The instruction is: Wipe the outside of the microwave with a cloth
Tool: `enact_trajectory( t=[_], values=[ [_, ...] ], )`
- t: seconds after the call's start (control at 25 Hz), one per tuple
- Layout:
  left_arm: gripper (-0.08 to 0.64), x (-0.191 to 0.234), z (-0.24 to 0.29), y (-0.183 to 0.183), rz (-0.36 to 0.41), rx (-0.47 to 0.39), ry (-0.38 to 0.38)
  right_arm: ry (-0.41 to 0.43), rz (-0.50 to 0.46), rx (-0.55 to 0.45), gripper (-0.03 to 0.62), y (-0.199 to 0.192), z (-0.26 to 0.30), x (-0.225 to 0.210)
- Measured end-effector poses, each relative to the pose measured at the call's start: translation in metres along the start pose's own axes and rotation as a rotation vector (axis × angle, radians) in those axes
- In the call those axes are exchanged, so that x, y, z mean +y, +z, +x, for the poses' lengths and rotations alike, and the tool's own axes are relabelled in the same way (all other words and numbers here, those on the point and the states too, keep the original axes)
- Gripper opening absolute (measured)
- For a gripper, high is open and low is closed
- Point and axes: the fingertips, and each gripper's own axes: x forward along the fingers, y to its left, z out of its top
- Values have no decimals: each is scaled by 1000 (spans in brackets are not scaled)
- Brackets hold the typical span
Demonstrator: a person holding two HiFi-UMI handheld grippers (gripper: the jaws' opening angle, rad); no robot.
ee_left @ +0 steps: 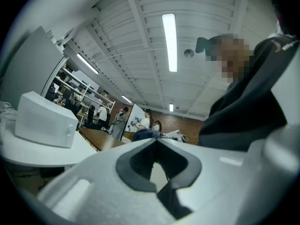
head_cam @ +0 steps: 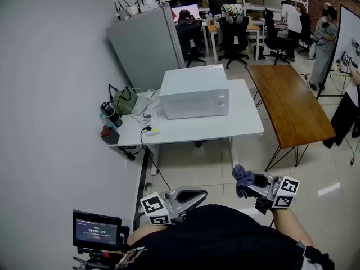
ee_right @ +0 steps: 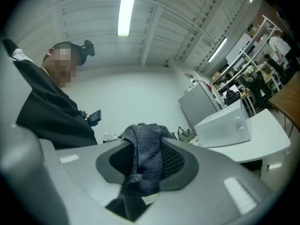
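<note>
Right gripper view: soft, light knit cloth point(ee_right: 147, 165) pinched in right hand-held gripper point(ee_right: 143, 132), limp, probably best gripped bunched; left hand-held gripper point(ee_left: 154, 143) closed, empty; microwave point(ee_right: 222, 125) on bench point(ee_right: 265, 139), well apart.

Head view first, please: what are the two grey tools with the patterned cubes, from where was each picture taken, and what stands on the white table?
There is no robot here. A person holds a two-jaw gripper in each hand. The head view comes from a camera on the person's head, looking steeply down. The other two views come from a camera riding on each gripper, looking along its jaws. The left gripper has its jaws together and holds nothing. The right gripper is clamped on a dark blue-grey cloth. The marker cube on each tool is part of the gripper. On the white table stand a white microwave and, near the wall, a green bag. Both grippers are far from the microwave, so wiping has not yet begun.
</note>
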Motion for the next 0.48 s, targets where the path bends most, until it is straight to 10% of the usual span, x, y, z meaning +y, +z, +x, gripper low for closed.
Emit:
enact_trajectory(
  t=[0.2, 0.48],
  values=[
    [3, 30, -6, 5, -13, -23, 17, 19, 3, 15, 124, 4, 23, -20],
    [3, 180, -103, 59, 36, -68, 0, -39, -37, 44, 124, 13, 188, -96]
  ],
)
